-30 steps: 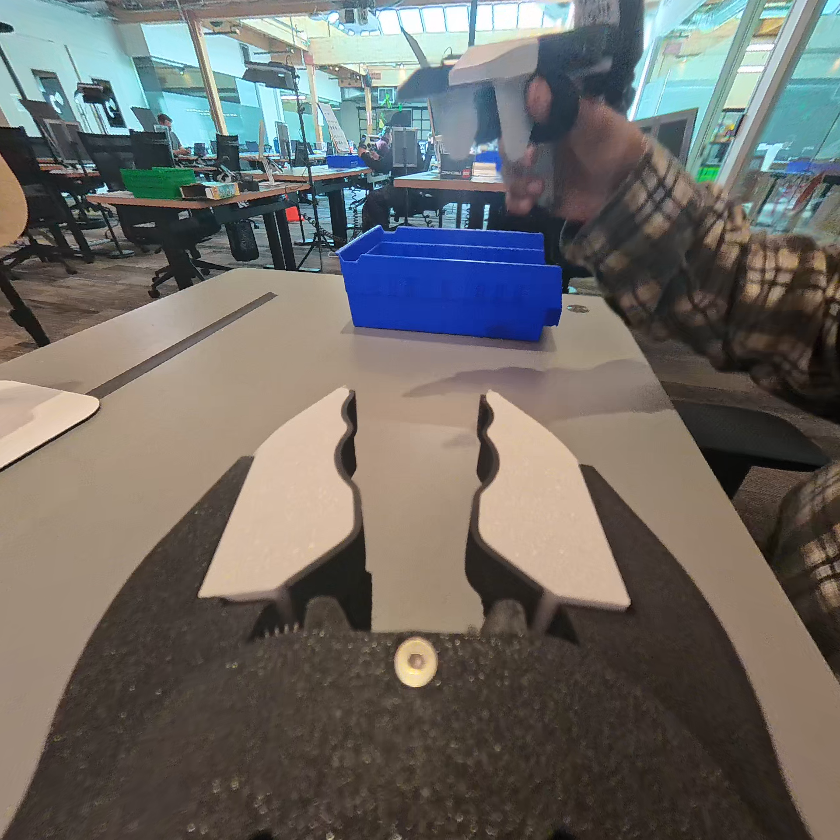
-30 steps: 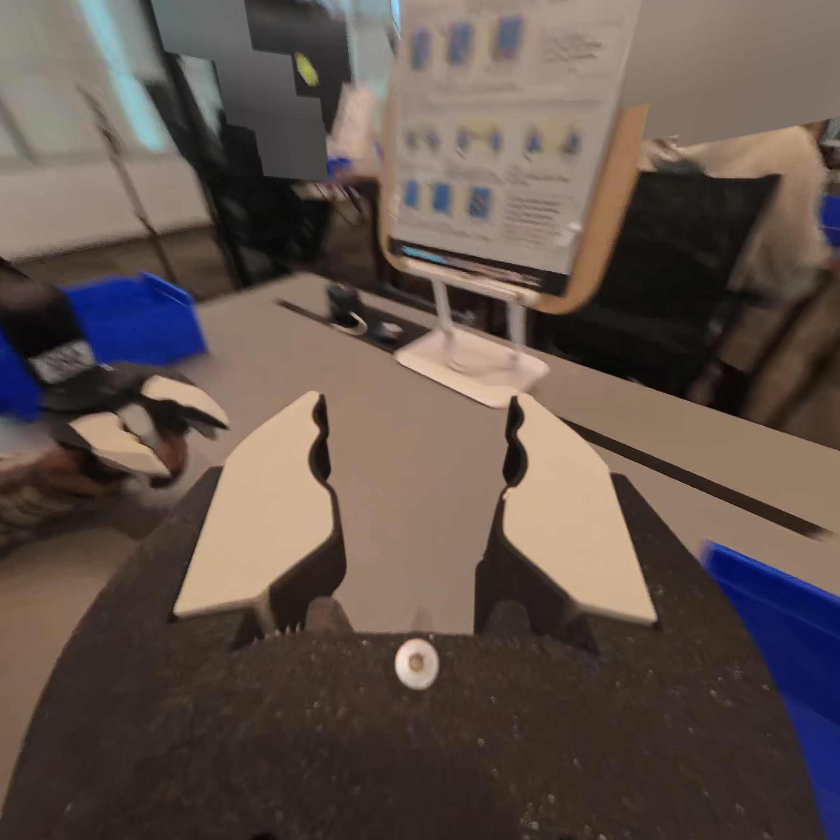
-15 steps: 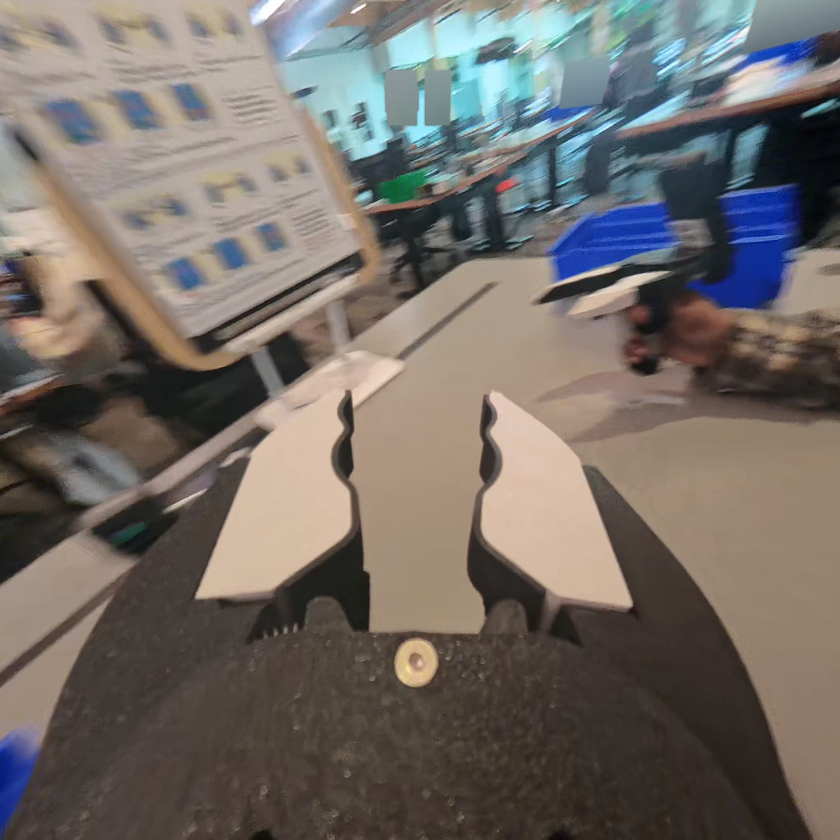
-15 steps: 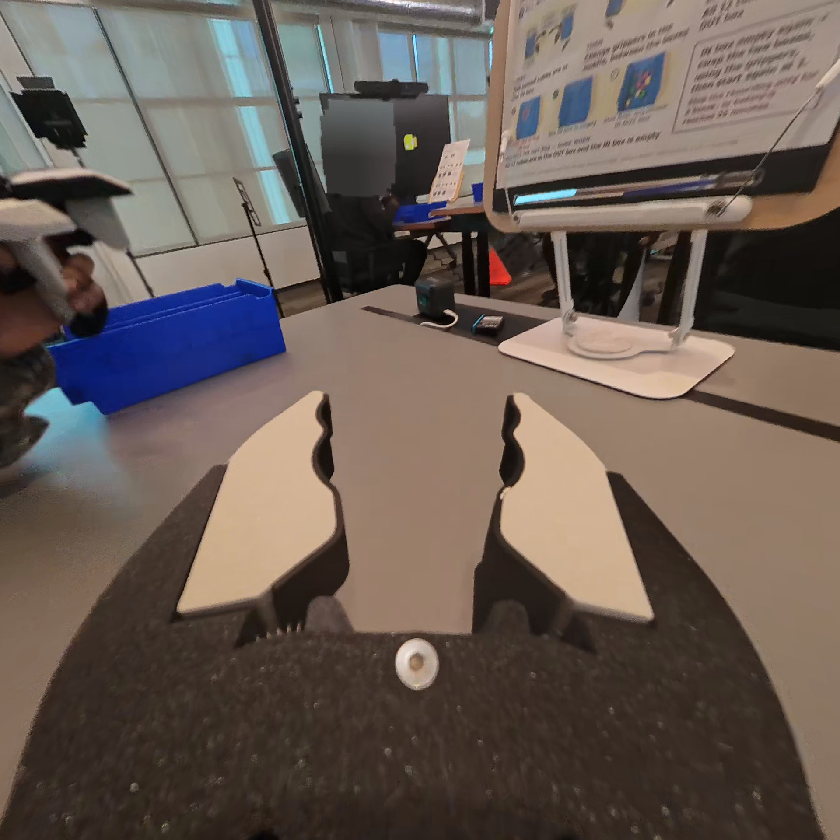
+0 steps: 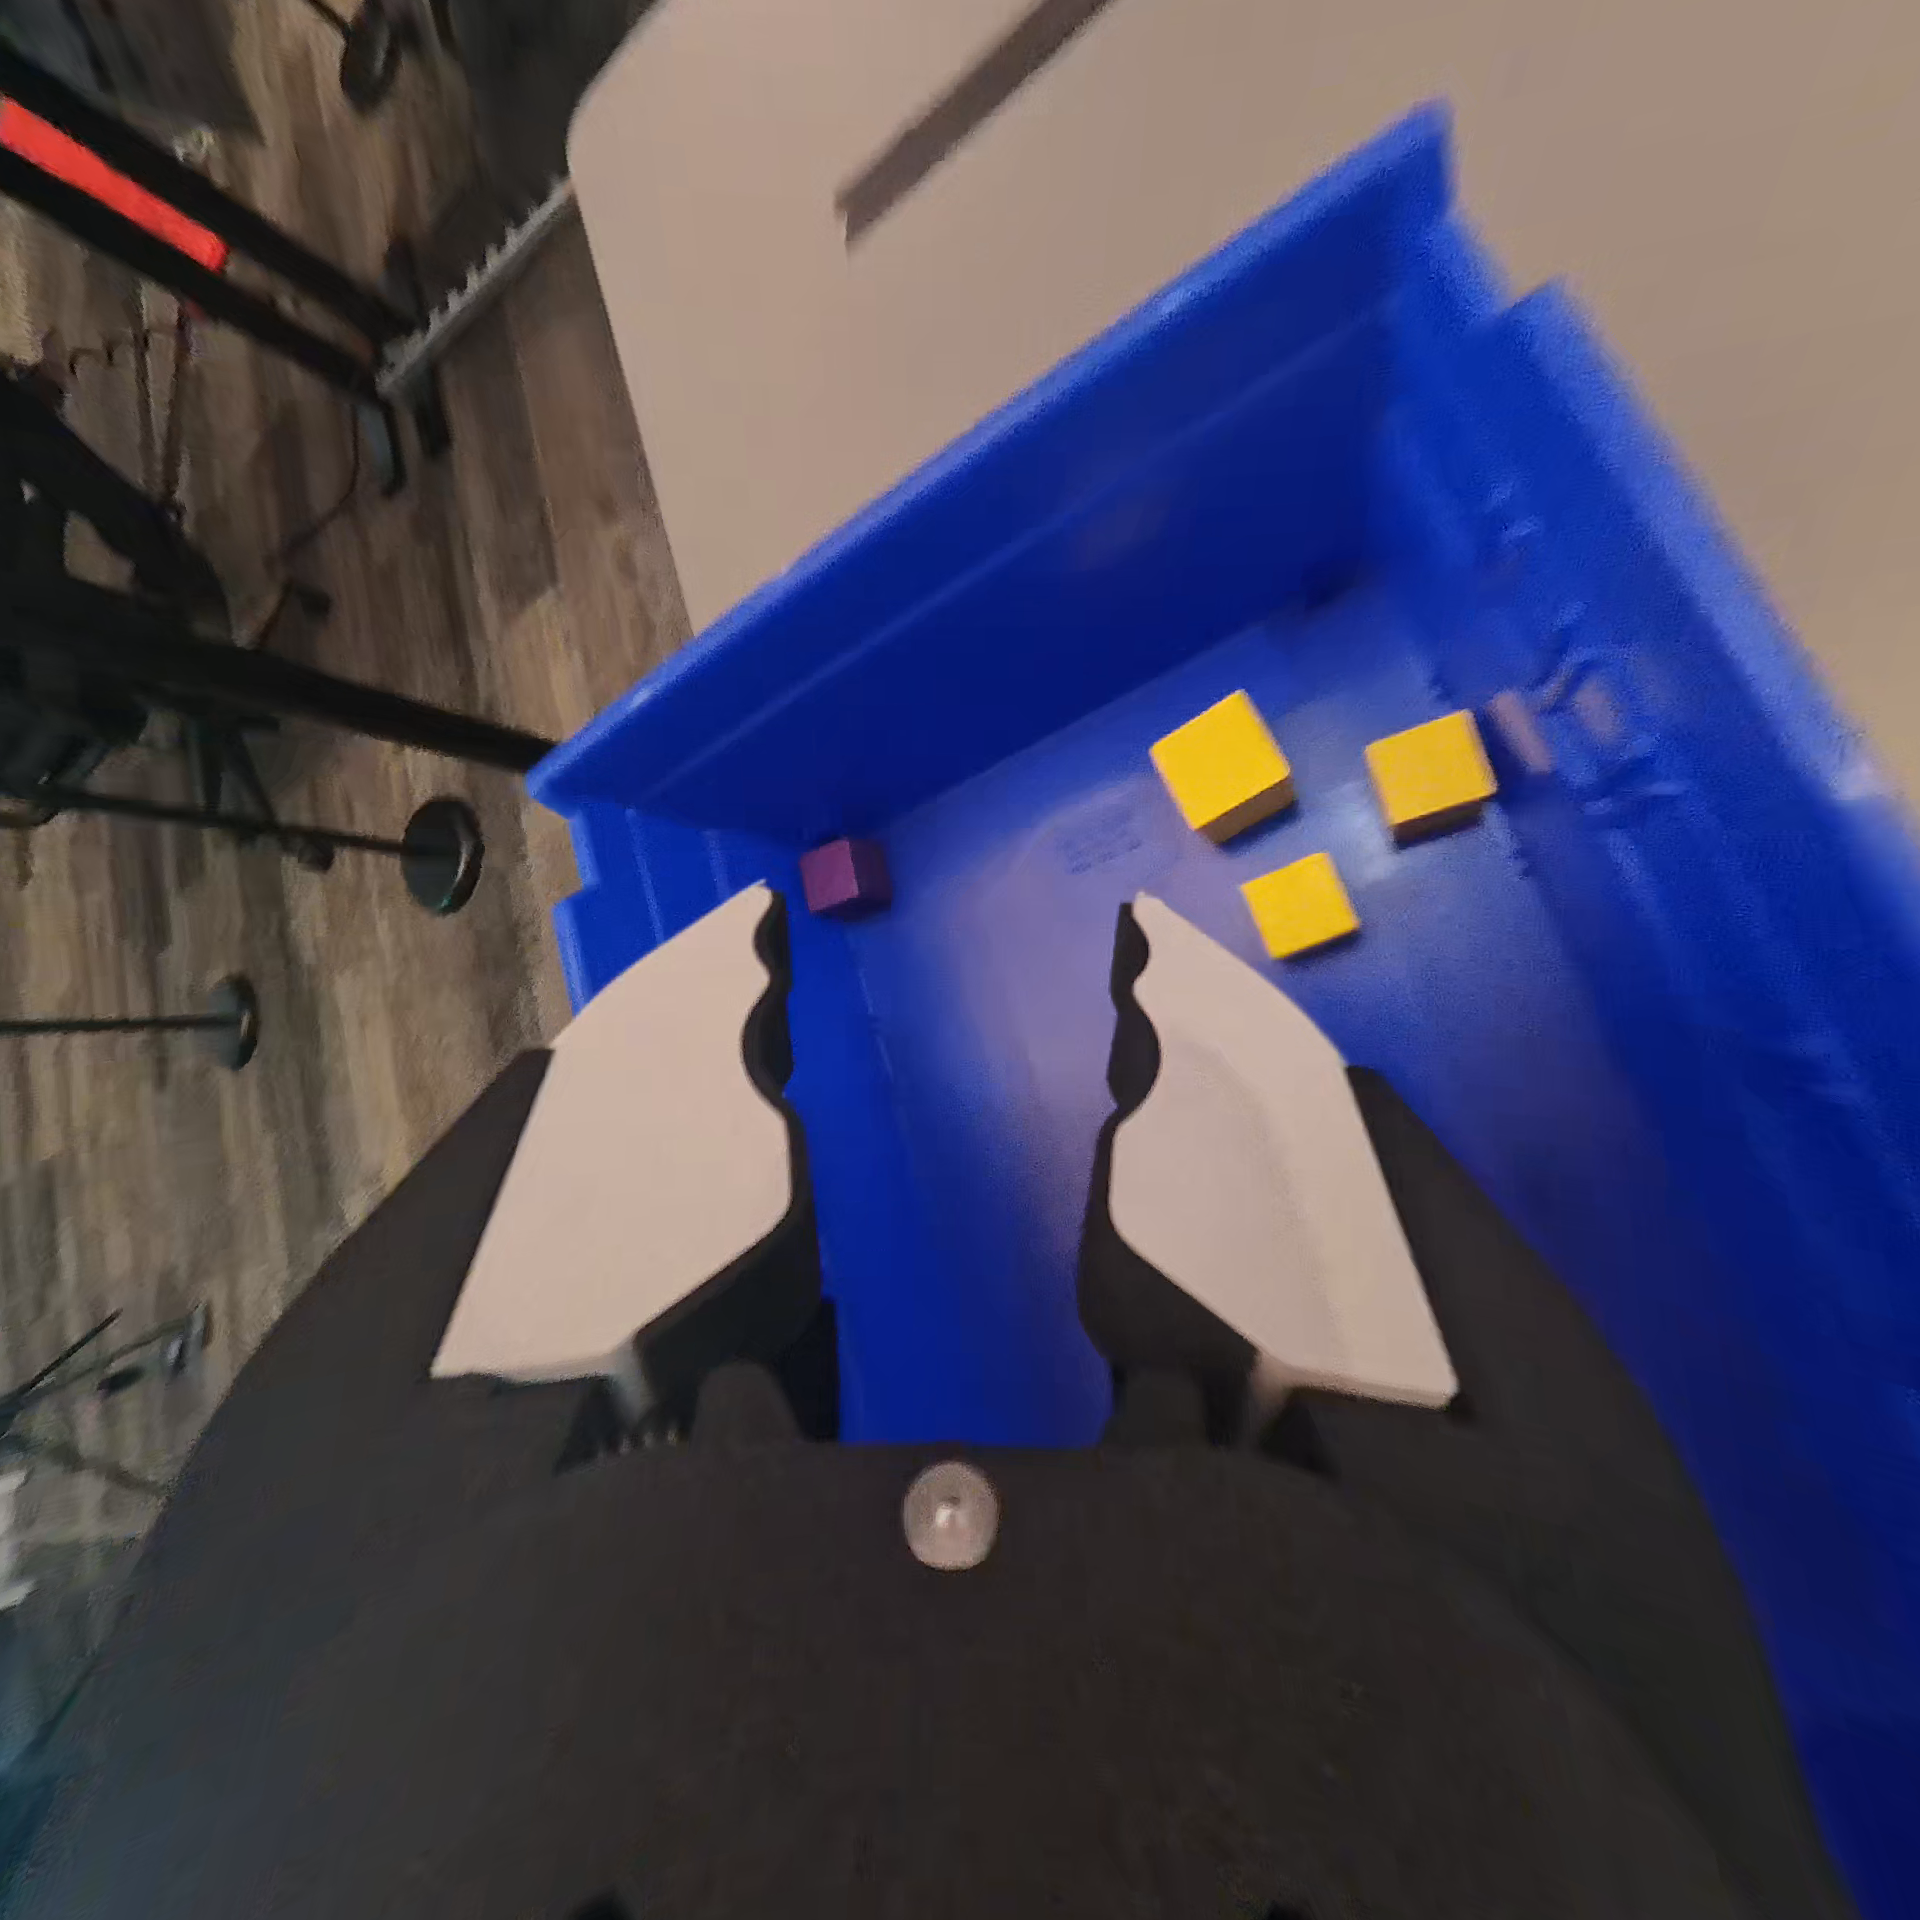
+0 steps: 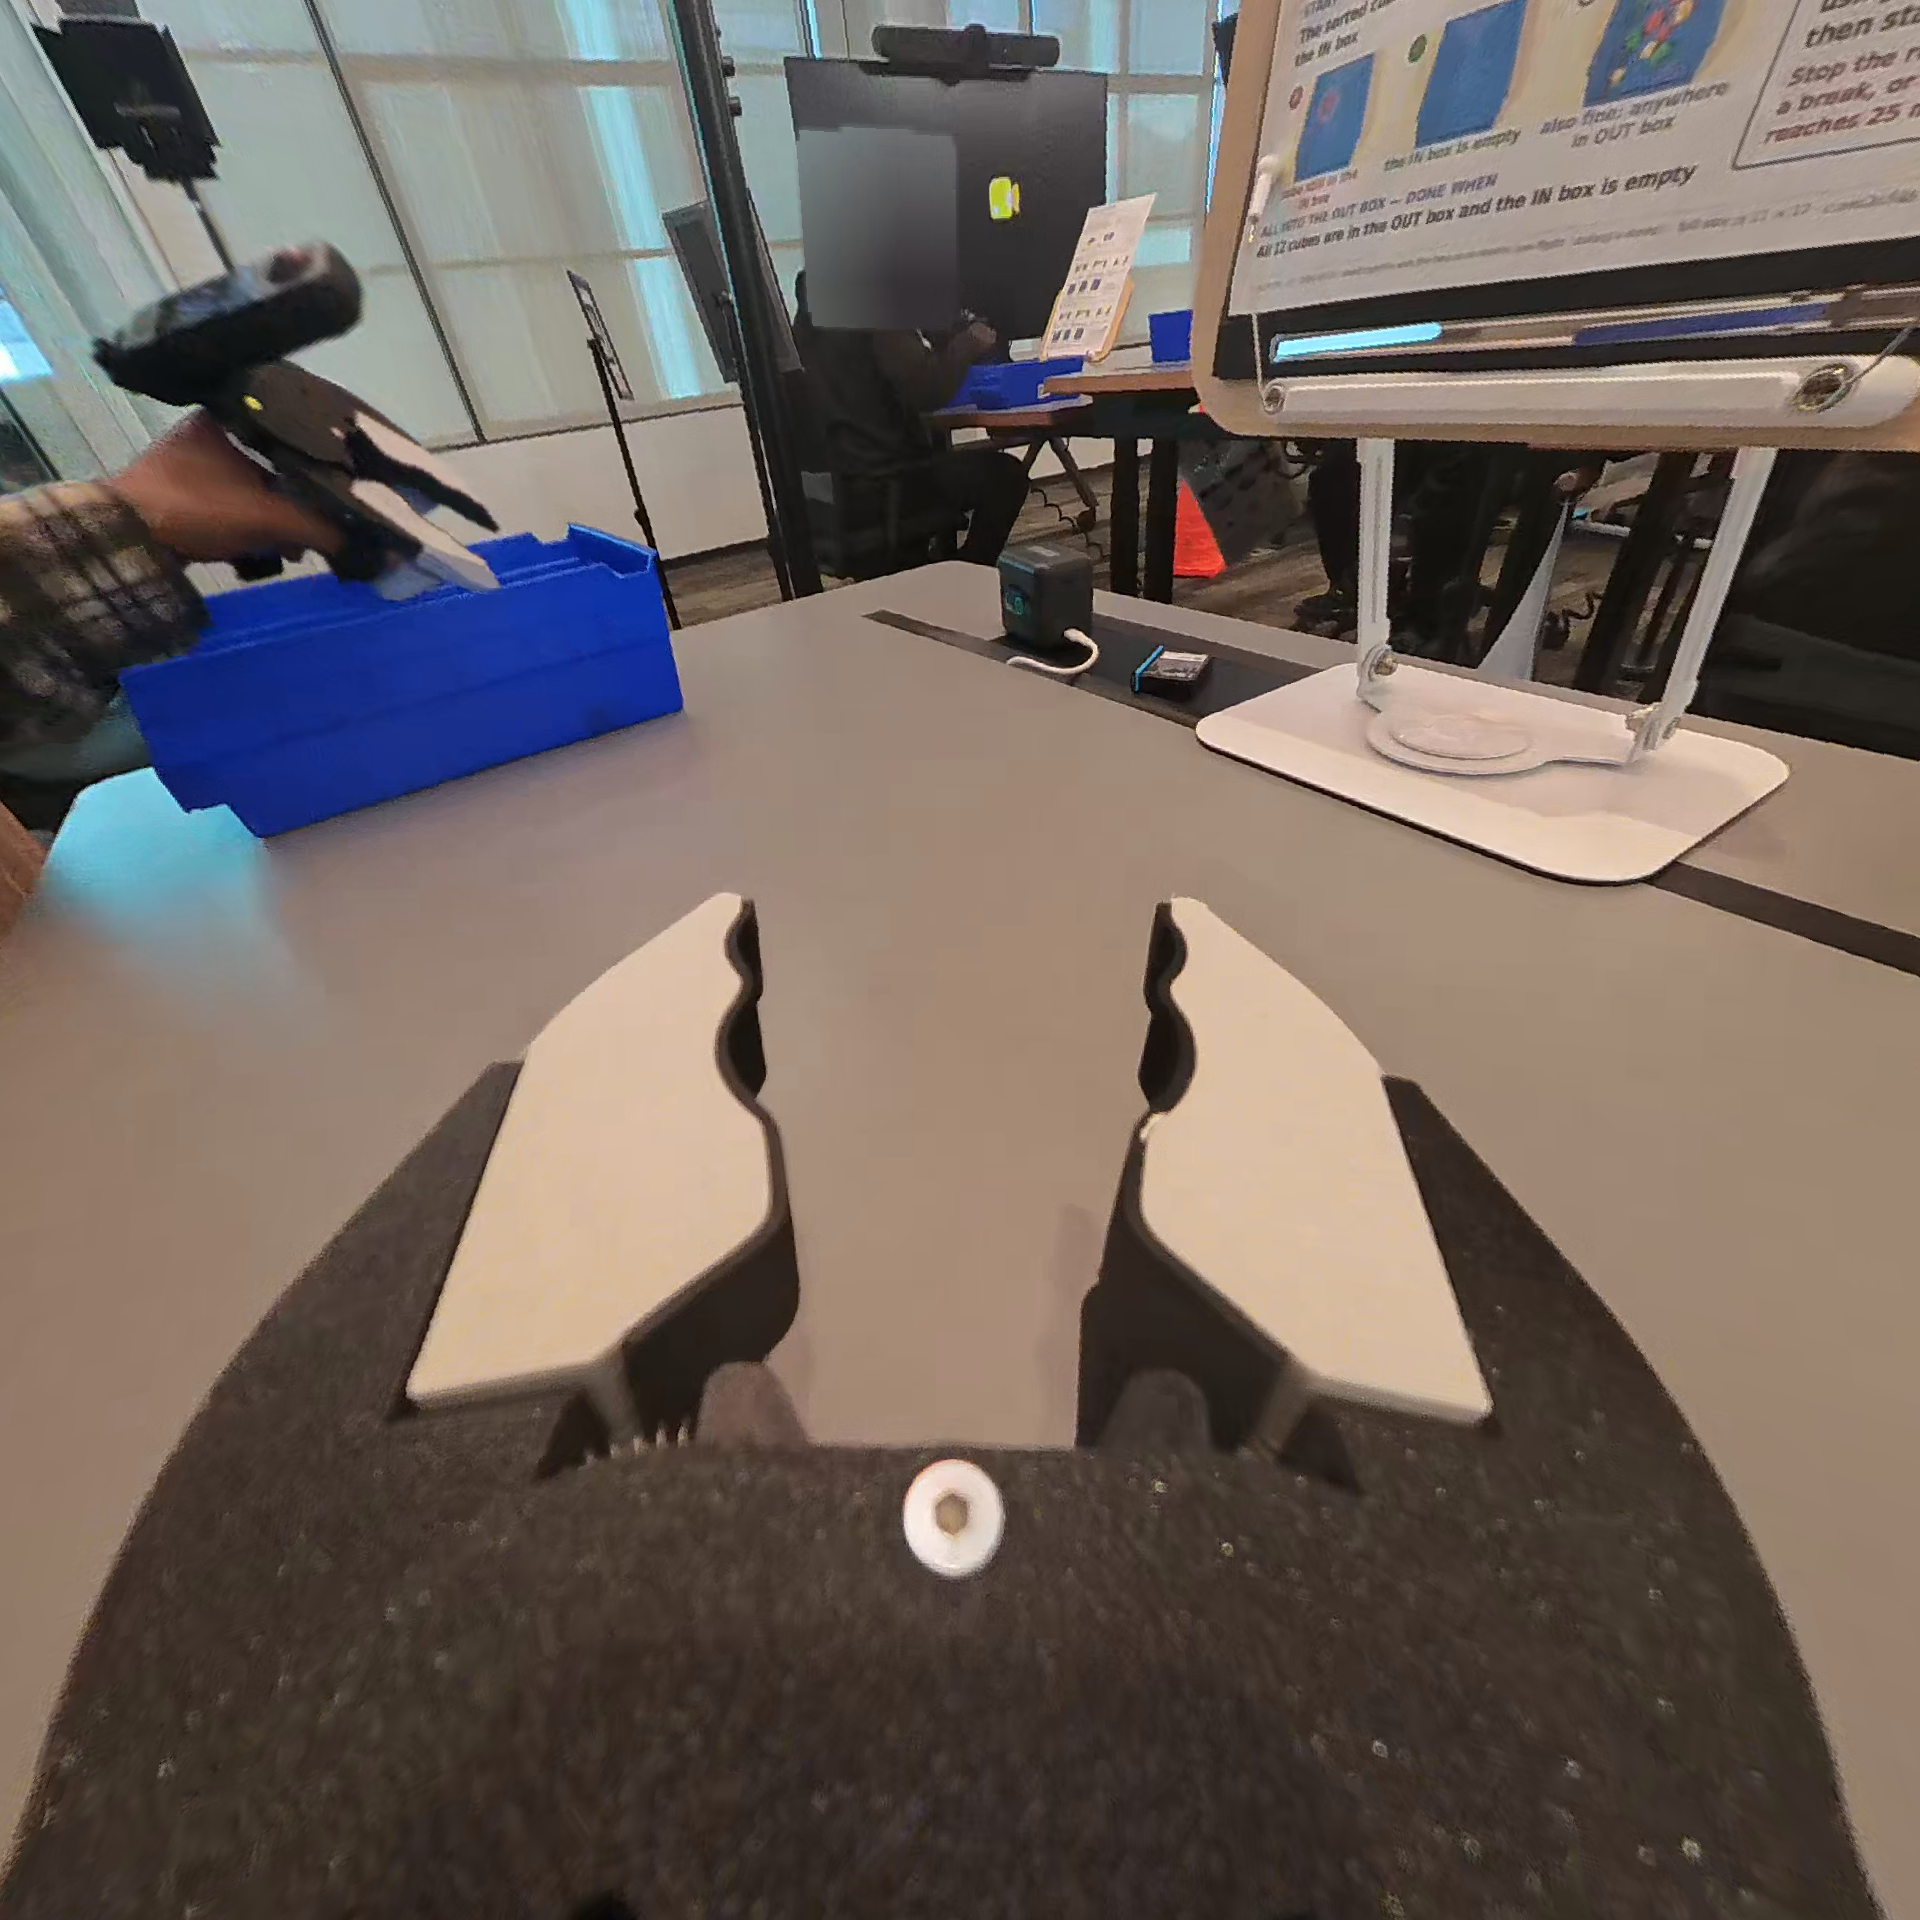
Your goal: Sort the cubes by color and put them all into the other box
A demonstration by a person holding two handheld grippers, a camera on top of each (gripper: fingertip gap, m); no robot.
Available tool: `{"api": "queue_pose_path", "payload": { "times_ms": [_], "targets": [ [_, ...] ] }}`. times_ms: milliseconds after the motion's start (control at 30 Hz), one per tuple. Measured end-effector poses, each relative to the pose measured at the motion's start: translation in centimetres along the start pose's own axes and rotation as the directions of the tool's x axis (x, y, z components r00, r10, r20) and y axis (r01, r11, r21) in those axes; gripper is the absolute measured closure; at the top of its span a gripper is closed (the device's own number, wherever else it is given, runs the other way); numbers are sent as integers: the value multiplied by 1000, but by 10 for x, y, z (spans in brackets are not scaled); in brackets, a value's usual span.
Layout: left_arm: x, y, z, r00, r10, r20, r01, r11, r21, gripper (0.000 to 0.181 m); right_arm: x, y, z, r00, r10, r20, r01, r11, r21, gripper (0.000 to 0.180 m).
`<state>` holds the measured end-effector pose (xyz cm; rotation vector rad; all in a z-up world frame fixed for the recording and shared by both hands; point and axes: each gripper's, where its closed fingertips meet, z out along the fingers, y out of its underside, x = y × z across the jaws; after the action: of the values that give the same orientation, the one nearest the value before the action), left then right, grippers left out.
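A: Cubes, where are they?

B: Inside the blue box (image 5: 1039, 582). Three yellow cubes (image 5: 1223, 764) (image 5: 1429, 774) (image 5: 1299, 904) lie on its floor, ahead and to the right of the left gripper (image 5: 951, 909). One purple cube (image 5: 844, 876) sits in the corner, just beside the tip of the gripper's left finger.

A: And the left gripper itself?

B: It hangs over the box with its jaws wide apart and empty.

A: The right one?

B: The right gripper (image 6: 956, 909) is also spread wide, holding nothing, low over the grey table (image 6: 935, 810). The box is well apart from it, far ahead to the left; a white stand (image 6: 1496, 769) is ahead to the right.
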<state>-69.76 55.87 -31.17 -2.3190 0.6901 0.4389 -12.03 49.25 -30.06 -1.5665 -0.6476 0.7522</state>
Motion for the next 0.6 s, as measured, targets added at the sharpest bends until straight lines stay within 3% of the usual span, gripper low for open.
{"api": "queue_pose_path", "payload": {
  "times_ms": [267, 600],
  "targets": [
    [-4, 22, 55, 999, -43, 2, 43, 992, -115, 121, 4, 9, 3, 1000, 26, 12, -25, 999, -33, 110],
    [-8, 37, 86, 996, -88, -8, 84, 972, -218, 118, 2, 12, 4, 999, 30, 38, -28, 998, -48, 110]
  ]
}}
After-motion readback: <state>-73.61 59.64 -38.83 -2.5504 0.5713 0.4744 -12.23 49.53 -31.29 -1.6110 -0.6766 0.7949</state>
